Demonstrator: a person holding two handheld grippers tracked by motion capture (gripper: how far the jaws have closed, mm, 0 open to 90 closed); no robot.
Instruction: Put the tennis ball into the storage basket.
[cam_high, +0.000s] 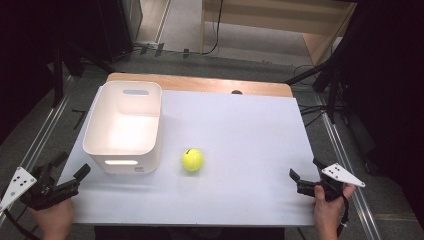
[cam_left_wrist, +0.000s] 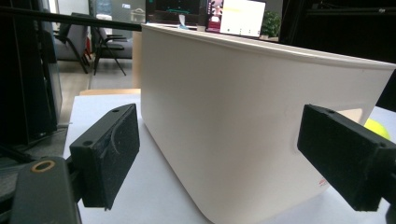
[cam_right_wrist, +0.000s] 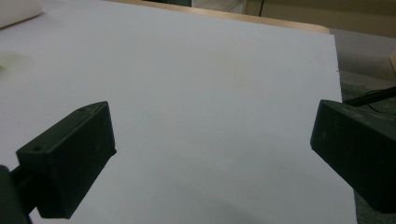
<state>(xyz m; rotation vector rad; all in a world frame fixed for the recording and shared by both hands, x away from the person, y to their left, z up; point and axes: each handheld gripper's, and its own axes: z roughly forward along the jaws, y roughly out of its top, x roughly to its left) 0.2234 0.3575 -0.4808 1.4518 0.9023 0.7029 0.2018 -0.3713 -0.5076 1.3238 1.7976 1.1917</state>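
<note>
Nearest the high camera, two hands come in at the near edge of the counter (cam_high: 240, 130), each holding a gripper. The left gripper (cam_high: 75, 172) sits at the near-left corner, jaws spread and holding nothing, aimed at the bin (cam_high: 125, 125) just beyond it. The right gripper (cam_high: 303, 172) rests at the near-right, also released and empty, well apart from everything.

The ball (cam_high: 192, 160) lies on the counter just right of the bin's near-right corner, touching nothing, roughly midway between the two grippers (though closer to the left one). The likely job is to get it into the bin.

The main risk is the ball rolling: a jaw that meets it off-centre, or a quick approach, would likely push it away across the smooth surface, perhaps toward an edge. Coming from the left, the gripper could also clip the bin wall and shove the bin.

In the left gripper view the bin (cam_left_wrist: 261, 130) blocks most of the ball (cam_left_wrist: 377, 128), leaving a yellow sliver behind a jaw. In the right gripper view it is a faint blur at the left edge. A small dark mark on top of the ball is too small to make out.
</note>
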